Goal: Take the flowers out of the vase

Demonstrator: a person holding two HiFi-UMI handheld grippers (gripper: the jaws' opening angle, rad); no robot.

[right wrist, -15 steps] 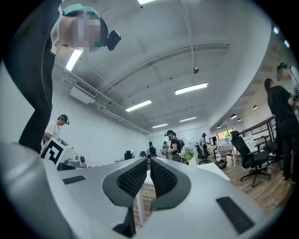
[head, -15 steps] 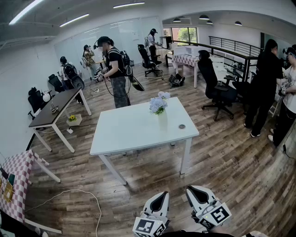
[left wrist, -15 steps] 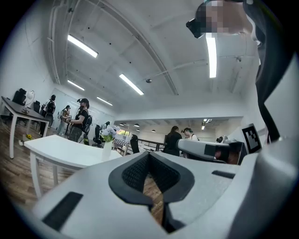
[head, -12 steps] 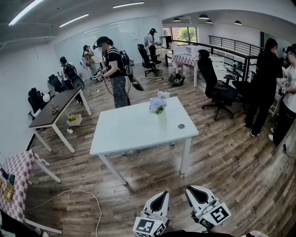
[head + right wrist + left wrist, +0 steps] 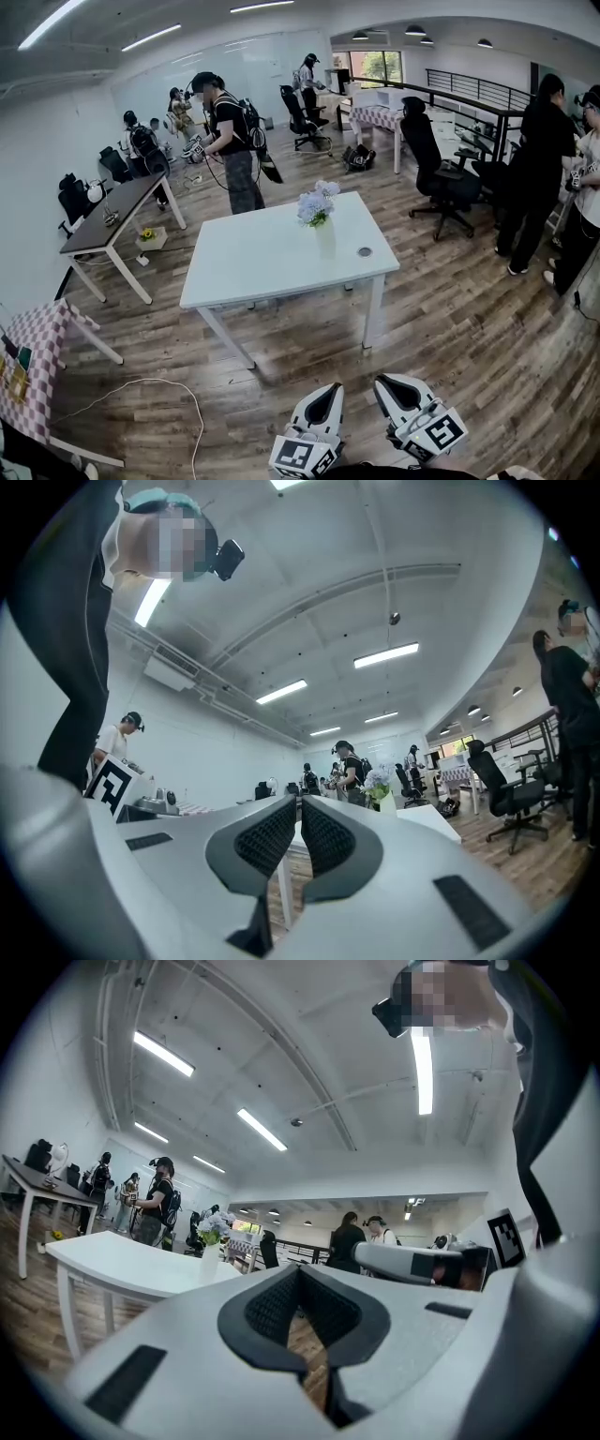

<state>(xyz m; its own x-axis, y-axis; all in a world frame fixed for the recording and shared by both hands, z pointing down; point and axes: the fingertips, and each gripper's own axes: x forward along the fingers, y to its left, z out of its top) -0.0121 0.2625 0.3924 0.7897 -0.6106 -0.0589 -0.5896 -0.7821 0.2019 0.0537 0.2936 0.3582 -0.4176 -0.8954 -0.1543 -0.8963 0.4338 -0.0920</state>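
A bunch of pale blue and white flowers (image 5: 316, 204) stands in a slim white vase (image 5: 325, 240) at the far side of a white table (image 5: 262, 267). Both grippers hang low at the near edge of the head view, well short of the table. My left gripper (image 5: 327, 387) is shut with nothing in it, and my right gripper (image 5: 394, 382) is likewise shut and empty. In the left gripper view the left gripper (image 5: 300, 1274) points level, with the flowers (image 5: 214, 1226) far off to the left. In the right gripper view the right gripper (image 5: 298, 803) points towards the flowers (image 5: 378, 777).
A small dark round thing (image 5: 365, 251) lies on the table near the vase. A person (image 5: 230, 141) stands behind the table; others (image 5: 536, 178) stand at right by office chairs (image 5: 441, 183). A dark desk (image 5: 108, 220), a checked table (image 5: 37, 352) and a floor cable (image 5: 141, 389) are at left.
The head view has shifted slightly, so the table and vase sit a little higher and further left in the picture. Both grippers keep their place and stay shut.
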